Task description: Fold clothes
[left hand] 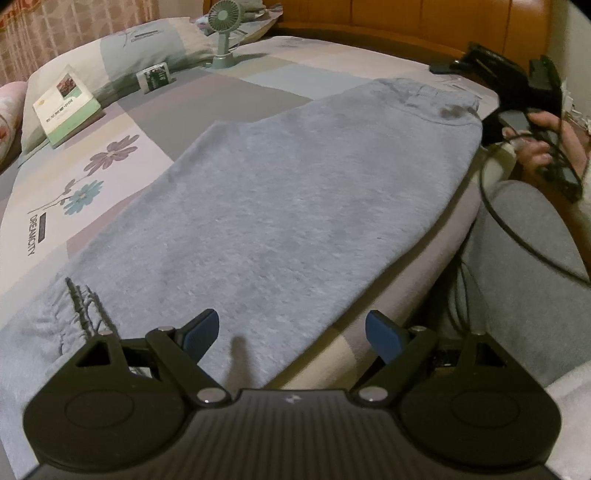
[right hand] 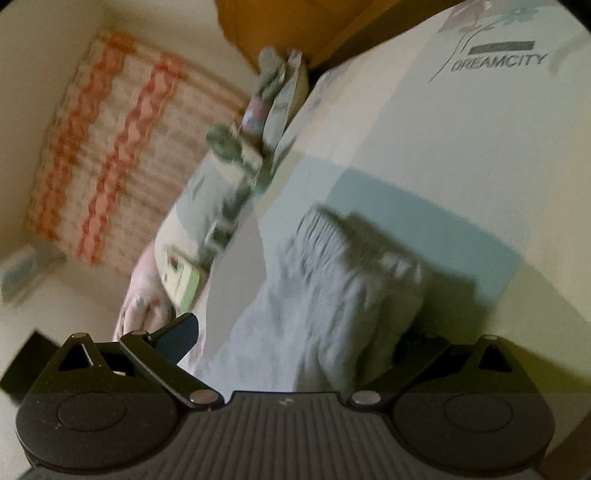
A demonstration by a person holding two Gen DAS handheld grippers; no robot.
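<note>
A grey fleece garment [left hand: 280,206], apparently trousers with a gathered waistband, lies flat and lengthwise along the near edge of a bed covered by a pastel patchwork sheet [left hand: 236,77] printed with flowers and the word DREAMCITY.

The left gripper [left hand: 291,334] hovers over the garment's near end with its blue-padded jaws spread wide and nothing between them; one pad is above the fabric, the other above the bed's edge.

The right gripper [left hand: 517,85] sits at the garment's far end by the bed's edge, held by a hand [left hand: 546,144]. Its own view is blurred: the left finger stands out wide, the right finger is hidden behind bunched grey fabric, so I cannot tell whether it has a hold.

Towards the far left corner, on the pillows, lie a green-and-white book [left hand: 66,107] and a small green desk fan [left hand: 223,33].
</note>
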